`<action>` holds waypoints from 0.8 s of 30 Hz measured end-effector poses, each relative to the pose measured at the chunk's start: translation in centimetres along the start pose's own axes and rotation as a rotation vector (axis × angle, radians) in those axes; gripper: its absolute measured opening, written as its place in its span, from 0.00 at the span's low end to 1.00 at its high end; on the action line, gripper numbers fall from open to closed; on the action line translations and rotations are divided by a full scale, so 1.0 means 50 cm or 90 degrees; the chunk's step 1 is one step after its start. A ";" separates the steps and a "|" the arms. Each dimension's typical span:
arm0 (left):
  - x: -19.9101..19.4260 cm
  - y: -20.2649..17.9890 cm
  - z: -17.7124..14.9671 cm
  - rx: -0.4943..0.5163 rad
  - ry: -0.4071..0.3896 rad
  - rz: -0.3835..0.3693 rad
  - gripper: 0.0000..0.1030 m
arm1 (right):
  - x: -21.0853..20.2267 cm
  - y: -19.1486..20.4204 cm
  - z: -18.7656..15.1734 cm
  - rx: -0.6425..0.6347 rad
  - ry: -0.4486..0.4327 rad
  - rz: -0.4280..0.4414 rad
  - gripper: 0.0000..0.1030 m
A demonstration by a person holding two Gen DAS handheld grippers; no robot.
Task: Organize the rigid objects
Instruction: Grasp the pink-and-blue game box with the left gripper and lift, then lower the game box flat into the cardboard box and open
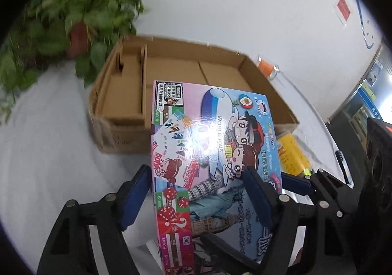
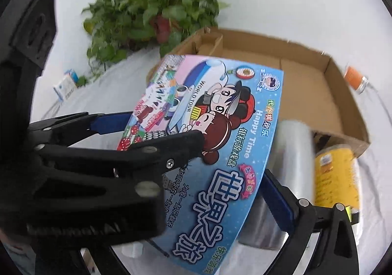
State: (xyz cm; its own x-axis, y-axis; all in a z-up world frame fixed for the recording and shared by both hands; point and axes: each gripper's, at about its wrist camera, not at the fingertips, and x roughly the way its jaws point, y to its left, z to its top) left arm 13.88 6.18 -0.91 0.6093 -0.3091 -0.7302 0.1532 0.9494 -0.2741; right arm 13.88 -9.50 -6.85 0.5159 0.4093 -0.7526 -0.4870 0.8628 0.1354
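Note:
A colourful board game box (image 1: 213,152) with cartoon children and "Happy Time" print is held in the air in front of an open cardboard box (image 1: 171,74). My left gripper (image 1: 196,191) is shut on the game box, blue pads on both faces. In the right wrist view the game box (image 2: 220,133) lies across my right gripper (image 2: 245,191); its right finger (image 2: 279,201) touches the box's edge, and the left gripper's black fingers (image 2: 152,150) clamp the box from the left. The right gripper's own left finger is hidden.
A potted green plant (image 1: 78,17) stands behind the cardboard box (image 2: 318,93). A clear film roll (image 2: 291,152) and a yellow can (image 2: 335,177) lie right of the game box. A glass with orange print (image 1: 268,68) stands far right. A small blue-white carton (image 2: 66,85) sits far left.

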 end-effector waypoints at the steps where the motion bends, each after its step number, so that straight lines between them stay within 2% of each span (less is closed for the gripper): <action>1: -0.014 -0.013 0.009 0.013 -0.019 0.010 0.74 | -0.016 -0.003 0.013 0.002 -0.022 0.002 0.95; 4: -0.055 -0.034 0.045 0.041 -0.076 0.024 0.71 | -0.059 -0.015 0.050 0.012 -0.081 -0.001 0.95; 7: -0.075 -0.053 0.089 0.065 -0.110 0.013 0.71 | -0.087 -0.037 0.097 0.018 -0.133 -0.023 0.95; 11: -0.075 -0.069 0.158 0.090 -0.145 0.012 0.64 | -0.097 -0.081 0.177 0.020 -0.164 -0.030 0.94; 13: -0.068 -0.074 0.199 0.103 -0.163 0.020 0.64 | -0.089 -0.109 0.219 0.026 -0.164 -0.027 0.91; 15: -0.059 -0.075 0.237 0.117 -0.174 0.031 0.64 | -0.065 -0.135 0.259 0.032 -0.147 -0.022 0.91; 18: -0.020 -0.067 0.291 0.126 -0.157 0.043 0.64 | -0.003 -0.177 0.316 0.047 -0.108 0.000 0.89; 22: 0.066 -0.022 0.344 0.094 -0.093 0.041 0.64 | 0.098 -0.221 0.354 0.092 -0.041 0.039 0.89; 24: 0.118 0.003 0.341 0.072 -0.045 0.044 0.64 | 0.160 -0.236 0.345 0.108 0.027 0.061 0.88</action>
State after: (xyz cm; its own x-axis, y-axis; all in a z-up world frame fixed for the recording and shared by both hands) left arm 30.74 5.42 5.43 0.6742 -0.2423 -0.6977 0.1938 0.9696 -0.1495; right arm 35.92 -11.27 -3.35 0.4414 0.4817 -0.7570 -0.4048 0.8598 0.3111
